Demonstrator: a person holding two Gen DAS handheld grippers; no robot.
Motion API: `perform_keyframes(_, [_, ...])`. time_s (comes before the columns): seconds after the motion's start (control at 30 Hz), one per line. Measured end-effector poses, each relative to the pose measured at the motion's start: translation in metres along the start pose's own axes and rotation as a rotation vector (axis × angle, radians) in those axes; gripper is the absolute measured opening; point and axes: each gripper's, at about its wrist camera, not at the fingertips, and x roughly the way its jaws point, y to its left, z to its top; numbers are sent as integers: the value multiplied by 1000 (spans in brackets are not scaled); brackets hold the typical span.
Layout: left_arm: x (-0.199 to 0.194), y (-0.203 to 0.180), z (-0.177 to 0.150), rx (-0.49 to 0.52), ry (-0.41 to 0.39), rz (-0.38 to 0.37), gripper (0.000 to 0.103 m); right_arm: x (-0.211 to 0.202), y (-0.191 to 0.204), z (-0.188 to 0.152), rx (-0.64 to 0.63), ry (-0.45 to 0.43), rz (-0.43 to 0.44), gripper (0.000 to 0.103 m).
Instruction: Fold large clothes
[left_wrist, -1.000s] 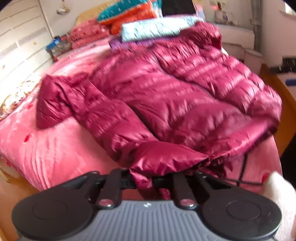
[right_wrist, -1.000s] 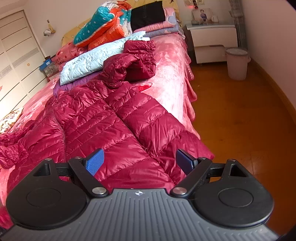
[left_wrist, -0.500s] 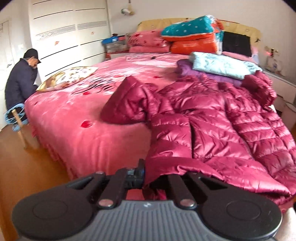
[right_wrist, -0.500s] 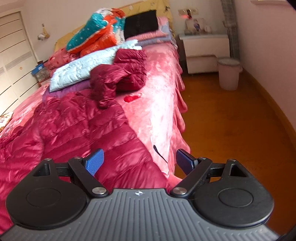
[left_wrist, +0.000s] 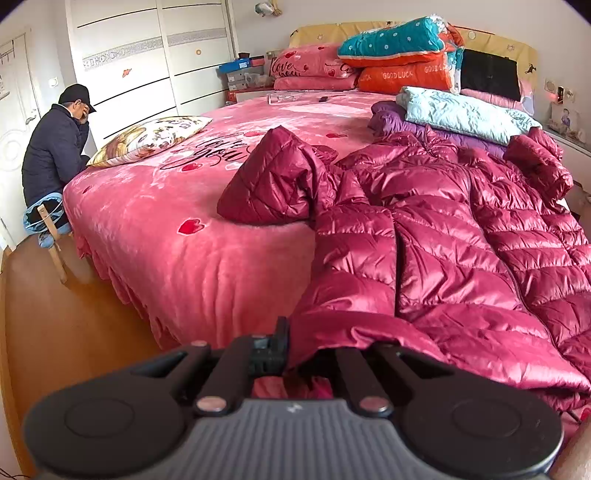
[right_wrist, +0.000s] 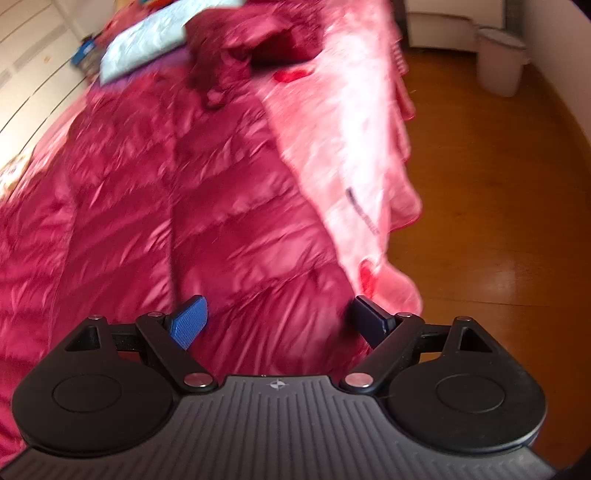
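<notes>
Light: soft daylight, bright
Glare: sheen on the quilted jacket (left_wrist: 461, 236) — floor (right_wrist: 498, 221) gleams too
Blur: right wrist view motion-smeared
Edges: fisheye bending, dark corners

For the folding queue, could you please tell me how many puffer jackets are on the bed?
3: the crimson jacket spread at the near edge, a light blue one stacked on a purple one near the pillows. More may be hidden.

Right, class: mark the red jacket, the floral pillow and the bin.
jacket (left_wrist: 461, 236), left wrist view, quilted front panel
pillow (left_wrist: 155, 134), left wrist view, middle of its patterned face
bin (right_wrist: 500, 62), right wrist view, side wall below the rim
</notes>
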Motion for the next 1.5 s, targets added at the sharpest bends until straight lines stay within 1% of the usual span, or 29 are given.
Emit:
perform_keyframes(0.07, [-2, 0, 0, 3, -5, -2, 1, 2, 7, -3, -33, 30, 26, 103])
perform_keyframes(0.13, [-4, 0, -1, 5, -12, -5, 1, 0, 11, -6, -56, 34, 40, 102])
perform_keyframes(0.17, [-6, -1, -1, 5, -14, -5, 1, -2, 14, -7, -68, 30, 44, 93])
perform_keyframes(0.2, [-7, 0, -2, 4, -17, -6, 1, -2, 15, -8, -76, 31, 48, 90])
perform_keyframes(0.27, [-9, 2, -2, -3, -22, -5, 1, -2, 19, -10, -91, 36, 51, 73])
perform_keyframes(0.3, [-10, 2, -1, -8, -23, -5, 1, -2, 20, -11, -102, 34, 50, 68])
perform_keyframes(0.33, [-11, 3, -1, -11, -24, -6, 1, -3, 23, -11, -113, 29, 51, 61])
perform_keyframes(0.37, [-12, 3, -2, -12, -25, -5, 1, -5, 25, -13, -124, 25, 52, 58])
perform_keyframes(0.47, [-13, 3, -2, -13, -26, 0, 1, -11, 30, -17, -157, 22, 60, 34])
perform_keyframes(0.57, [-13, 5, -1, -21, -23, 10, 1, -26, 27, -23, -174, 13, 59, 24])
perform_keyframes(0.63, [-13, 6, -1, -29, -15, 18, 1, -37, 25, -29, -167, 10, 70, 21])
perform_keyframes(0.7, [-13, 7, -1, -34, -5, 21, 2, -43, 26, -31, -173, 8, 64, 21])
perform_keyframes(0.77, [-13, 5, 0, -38, 3, 22, 5, -47, 28, -35, -186, 3, 40, 20])
perform_keyframes(0.87, [-18, 2, 0, -45, 12, 18, 6, -48, 31, -33, -199, -4, 13, 20])
perform_keyframes(0.93, [-25, 0, 1, -48, 11, 5, 14, -48, 31, -31, -196, -9, 0, 22])
perform_keyframes(1.0, [-31, 1, 1, -49, 15, -1, 37, -48, 29, -29, -185, 0, -10, 29])
perform_keyframes(1.03, [-36, 0, 2, -47, 14, -8, 40, -48, 28, -28, -176, -1, -18, 38])
perform_keyframes(1.07, [-41, 0, 2, -44, 11, -12, 42, -50, 26, -27, -163, -10, -32, 53])
perform_keyframes(1.13, [-52, -1, 3, -38, 3, -18, 42, -54, 25, -31, -147, -37, -37, 69])
perform_keyframes(1.2, [-63, -2, 6, -37, -12, -30, 43, -62, 19, -29, -126, -73, -33, 73])
perform_keyframes(1.3, [-77, -12, 19, -20, -56, -59, 44, -75, 9, -28, -90, -143, -22, 80])
perform_keyframes(1.37, [-87, -24, 31, 3, -93, -85, 46, -86, 5, -24, -84, -198, -39, 86])
perform_keyframes(1.43, [-95, -37, 46, 26, -134, -123, 50, -98, 2, -22, -78, -262, -65, 88])
perform_keyframes(1.5, [-100, -49, 61, 39, -170, -157, 52, -114, -3, -18, -45, -320, -58, 88])
